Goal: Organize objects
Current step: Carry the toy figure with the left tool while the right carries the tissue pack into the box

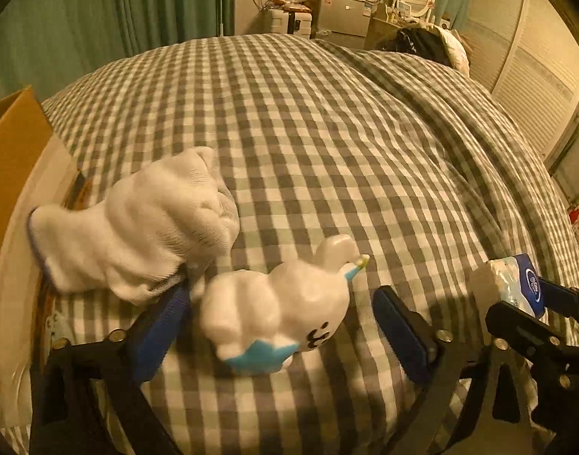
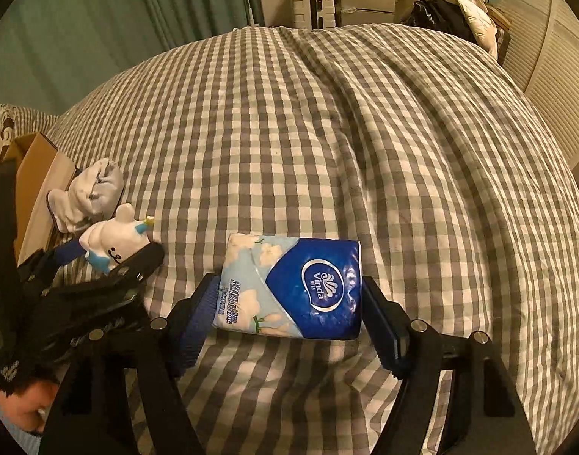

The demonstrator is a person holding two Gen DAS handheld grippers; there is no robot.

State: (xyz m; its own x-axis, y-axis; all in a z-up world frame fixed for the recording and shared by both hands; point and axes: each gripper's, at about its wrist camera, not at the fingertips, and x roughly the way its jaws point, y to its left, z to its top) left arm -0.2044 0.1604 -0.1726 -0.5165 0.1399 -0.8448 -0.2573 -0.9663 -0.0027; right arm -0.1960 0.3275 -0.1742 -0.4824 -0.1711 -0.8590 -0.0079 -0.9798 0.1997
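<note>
The right tool (image 2: 289,318) straddled a pack of tissues (image 2: 293,288) lying flat on the checked bed (image 2: 365,132); its jaws stood spread, each pad at or just off a short end of the pack, not visibly squeezing it. The left tool (image 1: 281,326) was likewise released, its blue pads either side of a small white toy (image 1: 278,311) with a blue base and a printed face, which sat on the bed between them with clear gaps. Just beyond the left tool's left pad lay a bundled white sock (image 1: 137,227), and past that, a cardboard box (image 1: 12,159) at the bed's edge, probably the place to put things. The tissue pack looked light, soft and slick in its plastic wrap, so pinching its short ends squarely should hold it. The toy seemed glossy and rounded; its midsection offered the surest hold.
</note>
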